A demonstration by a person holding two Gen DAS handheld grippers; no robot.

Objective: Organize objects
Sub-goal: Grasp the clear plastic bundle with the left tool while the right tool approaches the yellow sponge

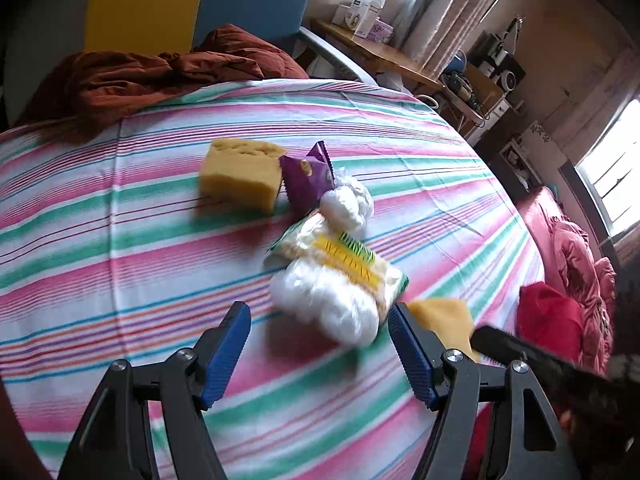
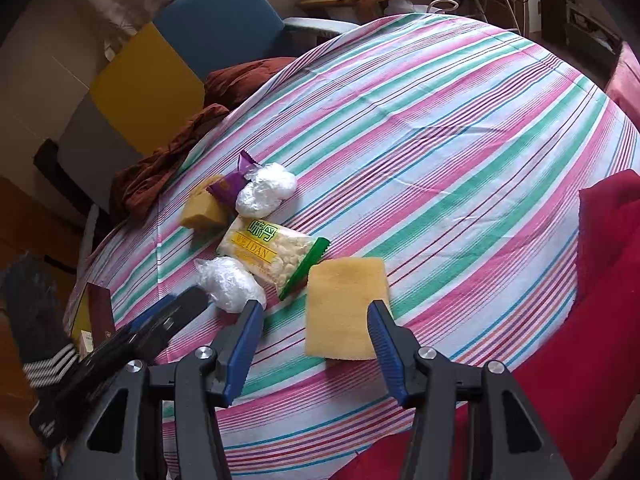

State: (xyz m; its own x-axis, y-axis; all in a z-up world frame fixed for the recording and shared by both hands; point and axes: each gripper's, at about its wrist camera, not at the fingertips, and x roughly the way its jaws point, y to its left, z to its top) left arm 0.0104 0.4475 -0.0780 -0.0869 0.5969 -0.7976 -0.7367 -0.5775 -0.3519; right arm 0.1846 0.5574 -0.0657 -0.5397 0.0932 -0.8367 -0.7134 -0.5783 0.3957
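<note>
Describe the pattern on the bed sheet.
The sheet has pink, green, white and thin blue stripes, clearest in the right wrist view.

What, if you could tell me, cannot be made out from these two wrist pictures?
- Flat yellow sponge: left wrist view, mostly hidden behind a finger of the left hand-held gripper.
- Small boxes on the far shelf: lettering too small.
- Dark box: right wrist view, partly covered by the other gripper.

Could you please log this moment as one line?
left hand-held gripper: open, over white bag | right hand-held gripper: open, at flat sponge | nothing held
</note>
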